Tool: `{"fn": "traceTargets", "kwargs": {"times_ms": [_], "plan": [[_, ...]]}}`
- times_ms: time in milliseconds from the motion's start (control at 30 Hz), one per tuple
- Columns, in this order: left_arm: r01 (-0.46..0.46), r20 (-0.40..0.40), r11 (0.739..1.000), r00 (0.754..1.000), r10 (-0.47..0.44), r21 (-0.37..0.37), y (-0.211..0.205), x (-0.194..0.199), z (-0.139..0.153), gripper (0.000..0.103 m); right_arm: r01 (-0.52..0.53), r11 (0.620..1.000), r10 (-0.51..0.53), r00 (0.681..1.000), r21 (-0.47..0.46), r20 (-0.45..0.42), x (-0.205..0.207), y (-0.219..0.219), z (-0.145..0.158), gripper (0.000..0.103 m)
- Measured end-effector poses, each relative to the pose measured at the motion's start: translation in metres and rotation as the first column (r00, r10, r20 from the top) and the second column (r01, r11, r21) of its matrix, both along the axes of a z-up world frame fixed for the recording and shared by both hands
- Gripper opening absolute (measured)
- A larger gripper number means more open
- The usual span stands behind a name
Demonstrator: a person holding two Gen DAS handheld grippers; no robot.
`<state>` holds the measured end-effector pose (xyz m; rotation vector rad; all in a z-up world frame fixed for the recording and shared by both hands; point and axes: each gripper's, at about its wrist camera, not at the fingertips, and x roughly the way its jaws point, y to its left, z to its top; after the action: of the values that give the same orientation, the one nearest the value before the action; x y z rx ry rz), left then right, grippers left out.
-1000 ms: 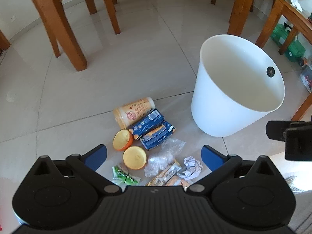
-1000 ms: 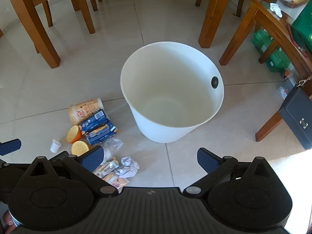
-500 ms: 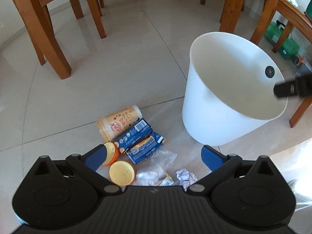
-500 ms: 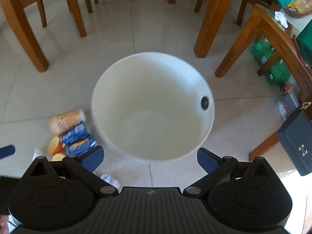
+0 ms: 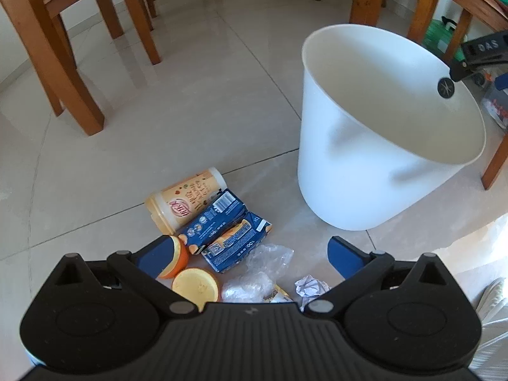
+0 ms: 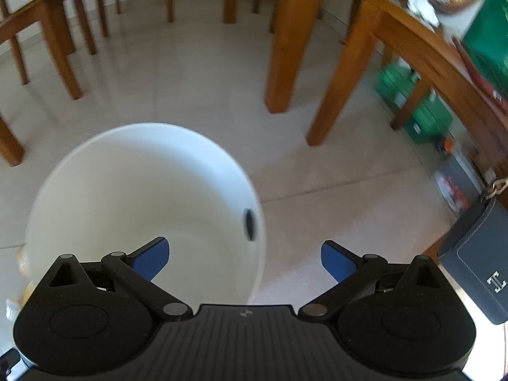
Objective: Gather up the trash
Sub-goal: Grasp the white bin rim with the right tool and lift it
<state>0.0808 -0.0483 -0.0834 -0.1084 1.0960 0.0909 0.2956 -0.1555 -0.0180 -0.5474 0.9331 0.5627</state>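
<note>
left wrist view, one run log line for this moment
left gripper: open, above floor trash | right gripper: open, empty | bin: upright, looks empty

"DAS" on black hand-held gripper (image 5: 484, 51)

One white bin (image 5: 365, 171), one cylindrical canister (image 5: 187, 200), two blue packets (image 5: 219, 228), two orange halves (image 5: 190, 273), one crumpled paper ball (image 5: 309, 287)

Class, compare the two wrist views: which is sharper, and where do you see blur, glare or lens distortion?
Left wrist view: sharp, print on the blue packets readable, sun glare bottom right, chair legs bowed by the fisheye. Right wrist view: motion-blurred, smearing the white bin rim and the green boxes.
</note>
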Motion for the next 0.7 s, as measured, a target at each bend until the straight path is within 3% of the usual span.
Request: {"fn": "traceTargets", "kwargs": {"times_ms": [100,267,367,433,533,700], "plan": [[0.020,0.003,1.000,1.000,-0.019,-0.015,-0.004,-0.002,-0.011,0.102,0.042,0.999,-0.041,0.998,0.025,-0.041,0.021,-0.006,-0.011,0.101],[0.006,-0.001,0.998,1.000,-0.006,-0.057,-0.009,-0.010,-0.035,0.102,0.085,0.994,-0.078,0.991,0.064,-0.107,0.049,-0.005,-0.027,0.074],[0.006,0.018,0.997,1.000,-0.005,-0.075,-0.008,-0.018,-0.049,0.102,0.063,0.997,-0.059,0.992,0.039,-0.113,0.054,0.002,-0.038,0.049],[0.012,0.044,0.997,0.999,-0.008,-0.080,-0.006,-0.025,-0.059,0.102,0.055,0.998,-0.054,0.993,0.010,-0.109,0.053,0.006,-0.044,0.026],[0.031,0.066,0.992,0.998,-0.023,-0.123,-0.003,-0.039,-0.076,0.102,0.049,0.999,-0.047,0.993,0.010,-0.113,0.050,0.010,-0.045,0.015],[0.126,-0.007,0.984,0.992,-0.128,-0.130,-0.014,-0.061,-0.112,0.099,0.015,1.000,-0.017,0.998,-0.024,-0.062,0.039,0.015,-0.045,0.016]]}}
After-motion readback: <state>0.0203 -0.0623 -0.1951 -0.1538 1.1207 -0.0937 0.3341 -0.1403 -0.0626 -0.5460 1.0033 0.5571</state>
